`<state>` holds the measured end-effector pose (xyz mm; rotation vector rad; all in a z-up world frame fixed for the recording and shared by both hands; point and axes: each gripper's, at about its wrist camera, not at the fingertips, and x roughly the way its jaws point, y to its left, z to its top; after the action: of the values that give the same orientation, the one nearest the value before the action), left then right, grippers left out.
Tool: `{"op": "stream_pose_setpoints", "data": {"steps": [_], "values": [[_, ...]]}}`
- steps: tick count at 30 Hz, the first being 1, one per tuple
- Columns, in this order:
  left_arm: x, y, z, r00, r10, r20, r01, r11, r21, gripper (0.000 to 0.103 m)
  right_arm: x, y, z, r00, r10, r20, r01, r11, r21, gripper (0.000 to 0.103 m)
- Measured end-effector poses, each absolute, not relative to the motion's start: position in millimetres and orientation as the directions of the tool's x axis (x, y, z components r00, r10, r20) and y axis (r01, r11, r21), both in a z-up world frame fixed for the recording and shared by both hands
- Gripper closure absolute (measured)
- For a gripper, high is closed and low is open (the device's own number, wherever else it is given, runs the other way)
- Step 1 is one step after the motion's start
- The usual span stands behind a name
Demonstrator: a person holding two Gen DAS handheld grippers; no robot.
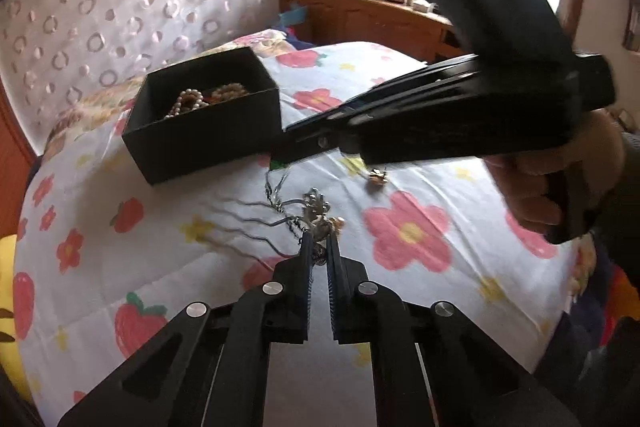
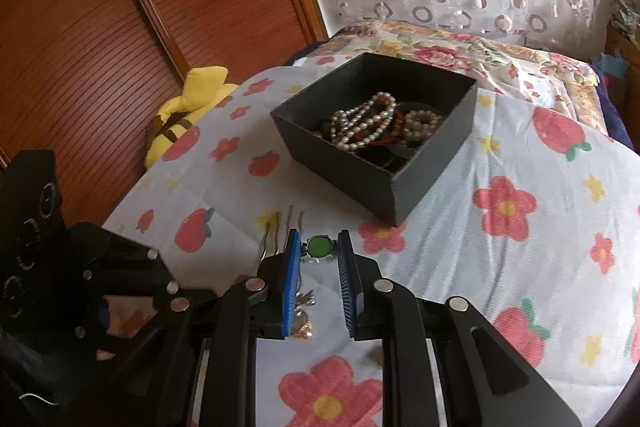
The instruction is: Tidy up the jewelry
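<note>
A black box (image 1: 200, 131) (image 2: 400, 187) holding pearl strings (image 2: 362, 125) sits on the flowered bedspread. My left gripper (image 1: 319, 241) is nearly shut around a silver chain-and-pendant tangle (image 1: 318, 211) lying on the cloth. My right gripper (image 2: 319, 239) is open, its jaws on either side of a green-stoned ring (image 2: 319, 247) that lies on the bedspread. In the left wrist view the right gripper (image 1: 304, 143) reaches in from the right, close beside the box. A small gold piece (image 1: 378, 177) lies under it.
Wavy hairpins (image 1: 240, 211) (image 2: 280, 227) lie on the bedspread (image 1: 440, 195) left of the tangle. More gold jewelry (image 2: 304, 323) lies between the right gripper's fingers. A yellow plush toy (image 2: 188, 107) lies at the bed's left edge by a wooden wardrobe (image 2: 120, 27). A cluttered dresser (image 1: 372, 11) stands behind.
</note>
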<state>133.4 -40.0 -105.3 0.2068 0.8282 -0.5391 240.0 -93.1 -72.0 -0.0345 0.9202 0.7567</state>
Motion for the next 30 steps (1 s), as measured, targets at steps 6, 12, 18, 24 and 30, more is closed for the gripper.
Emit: {"op": "stream_pose_setpoints", "data": {"steps": [6,12,18,24,30], "values": [[128,-37,-107,0.537,-0.385,-0.751,0.545,0.837,-0.040,0.097,238,-82,-74,0.365,0.570,-0.736,-0.620,0.738,0.264,0.102],[115,-20,-98,0.533,-0.430,-0.729,0.545,0.833,-0.093,0.098,235,-89,-72,0.369,0.568,-0.736,-0.628,0.736,0.253,0.102],[110,4,-77,0.547,-0.507,-0.667,0.524,0.828,-0.200,0.100,229,-97,-69,0.378,0.570,-0.730,-0.635,0.733,0.243,0.102],[116,25,-49,0.567,-0.554,-0.609,0.501,0.819,-0.278,0.102,219,-101,-70,0.377,0.578,-0.724,-0.646,0.724,0.242,0.102],[116,37,-24,0.599,-0.568,-0.565,0.492,0.817,-0.301,0.102,207,-101,-68,0.385,0.597,-0.703,-0.661,0.711,0.241,0.102]]}}
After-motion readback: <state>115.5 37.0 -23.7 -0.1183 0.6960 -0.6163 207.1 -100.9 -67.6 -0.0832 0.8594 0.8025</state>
